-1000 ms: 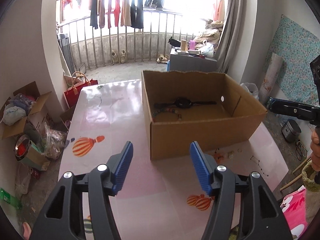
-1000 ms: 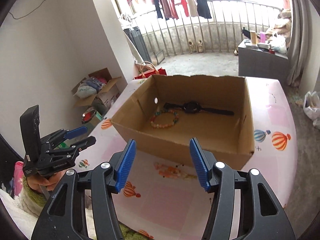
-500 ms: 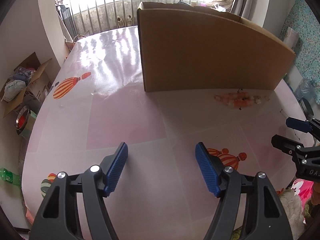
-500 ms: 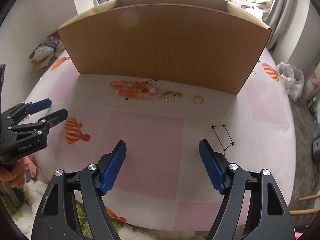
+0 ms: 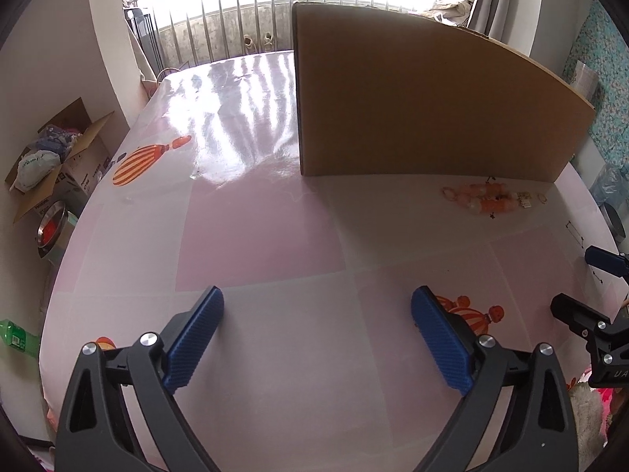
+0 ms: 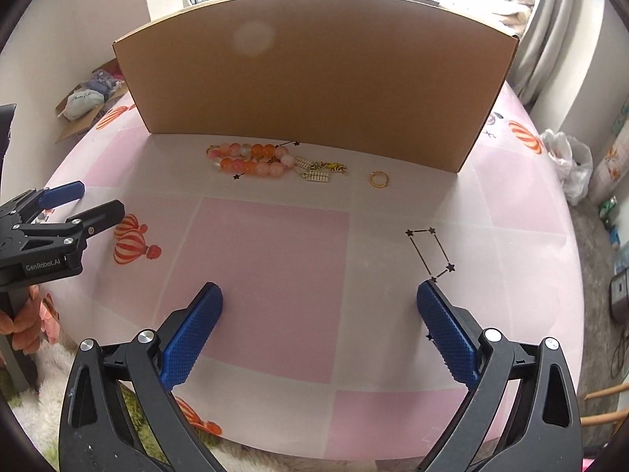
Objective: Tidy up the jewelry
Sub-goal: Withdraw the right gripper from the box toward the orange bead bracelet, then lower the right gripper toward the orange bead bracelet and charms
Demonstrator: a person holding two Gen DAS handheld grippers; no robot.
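A brown cardboard box (image 6: 314, 78) stands on the pink checked table (image 6: 267, 259); its inside is hidden. In front of it lie an orange and pink bead bracelet (image 6: 251, 159), a small gold chain with charms (image 6: 320, 169) and a gold ring (image 6: 379, 179). The bracelet (image 5: 477, 198) also shows in the left wrist view. My right gripper (image 6: 318, 330) is open and empty, low over the table's near side. My left gripper (image 5: 316, 338) is open and empty to its left; it also shows in the right wrist view (image 6: 74, 202).
The table carries printed balloons (image 6: 129, 242) and a printed star figure (image 6: 430, 253). On the floor to the left are an open carton of clutter (image 5: 51, 157) and a metal bowl (image 5: 53, 228). A balcony railing (image 5: 236, 23) stands beyond the table.
Both grippers have dropped from above the box to low over the table in front of it. The box's inside has gone out of sight. Both stay open.
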